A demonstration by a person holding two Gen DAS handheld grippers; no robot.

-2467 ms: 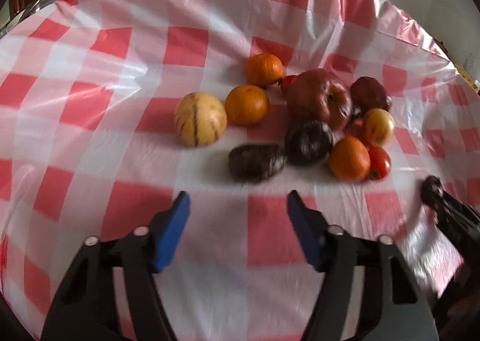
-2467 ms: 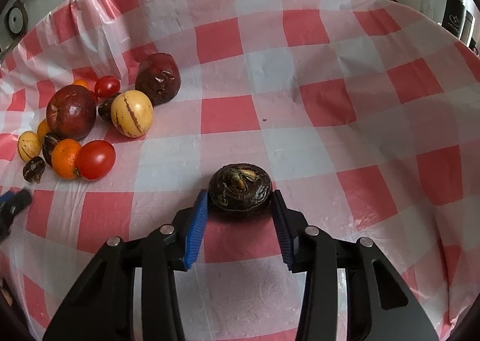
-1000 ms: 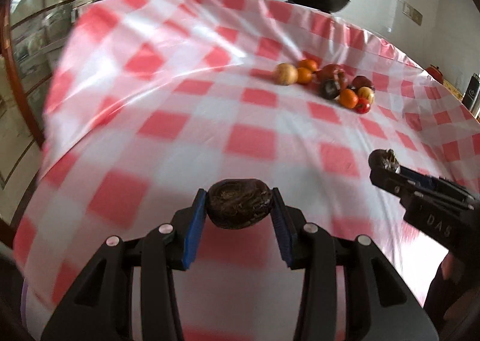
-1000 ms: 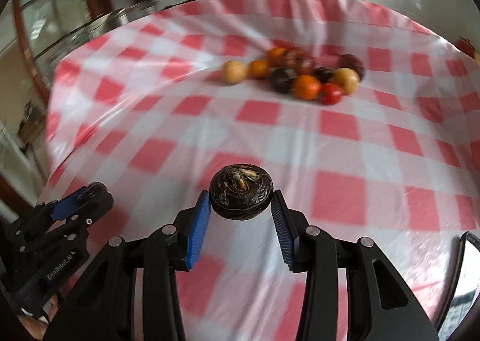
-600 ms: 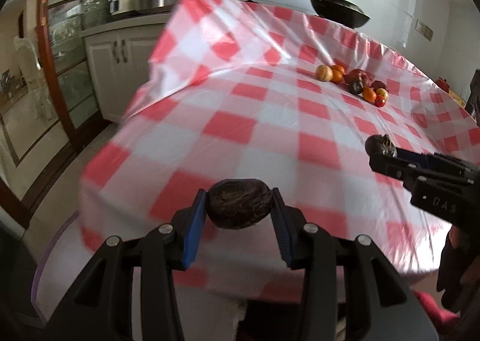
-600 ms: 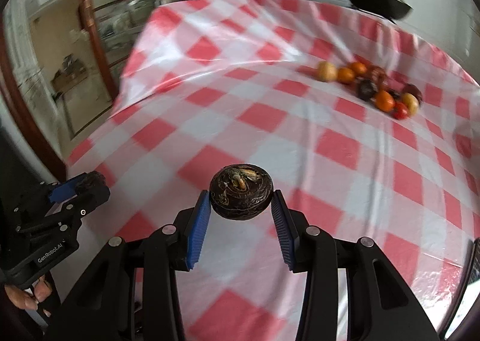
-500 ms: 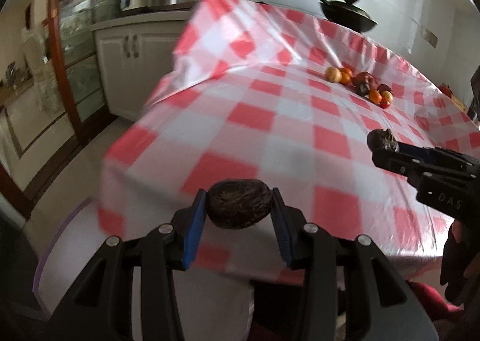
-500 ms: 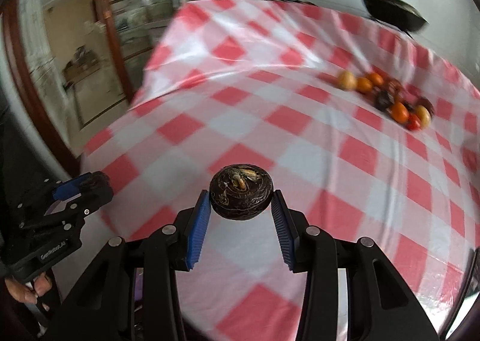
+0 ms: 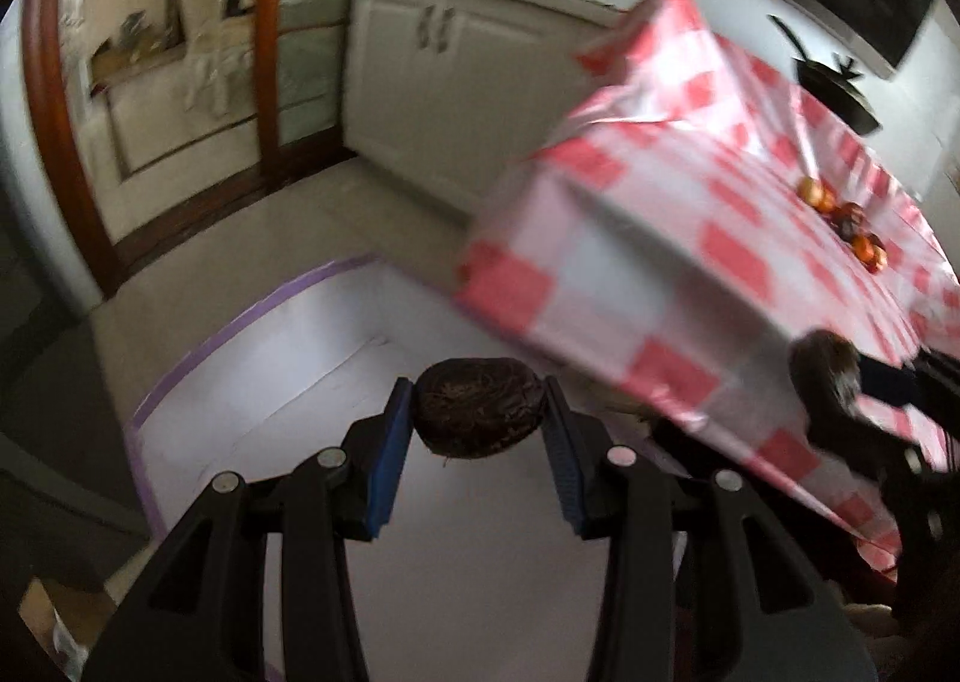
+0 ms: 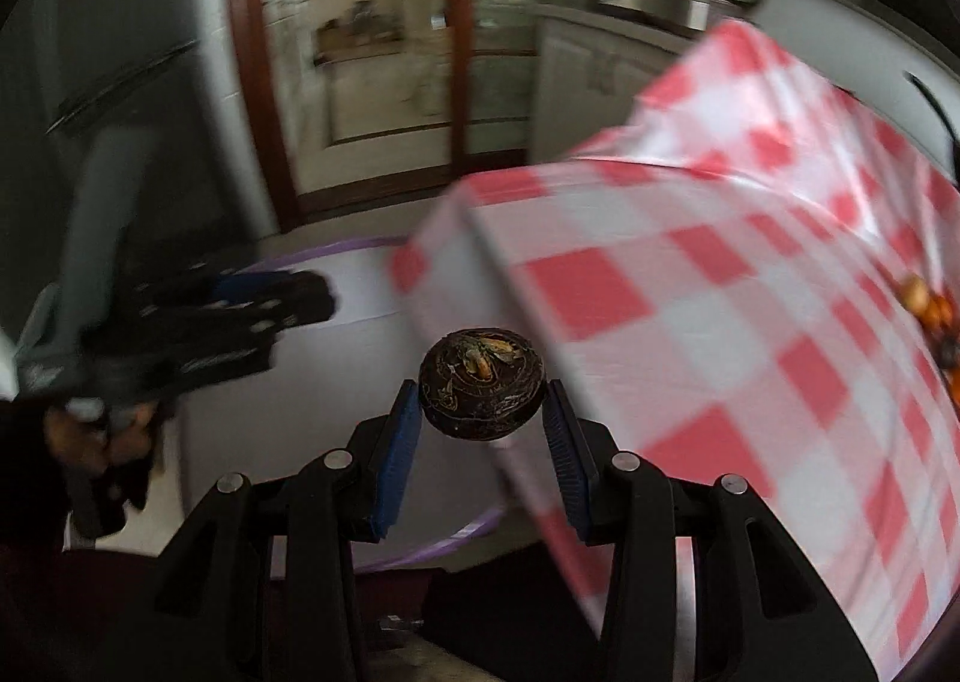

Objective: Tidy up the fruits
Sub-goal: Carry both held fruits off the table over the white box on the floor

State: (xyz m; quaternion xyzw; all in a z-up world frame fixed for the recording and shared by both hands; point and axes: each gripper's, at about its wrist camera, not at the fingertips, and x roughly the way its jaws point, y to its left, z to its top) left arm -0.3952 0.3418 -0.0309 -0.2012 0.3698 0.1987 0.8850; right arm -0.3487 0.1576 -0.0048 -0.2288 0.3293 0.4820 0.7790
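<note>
Between left gripper jaws: dark fruit | right gripper: same

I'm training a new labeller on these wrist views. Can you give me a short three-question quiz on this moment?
1. True or false: both grippers are empty.
2. Multiple choice: what lies under the left gripper? A) the checked tablecloth B) a pale floor mat with a purple border C) a basket
3. Fill in: the remaining fruits sit in a cluster on the ____.

Key
1. False: the left gripper is shut on a dark wrinkled fruit, and the right gripper is shut on a dark round fruit.
2. B: the floor mat; the table edge is off to the right.
3. The red-and-white checked tablecloth.
</note>
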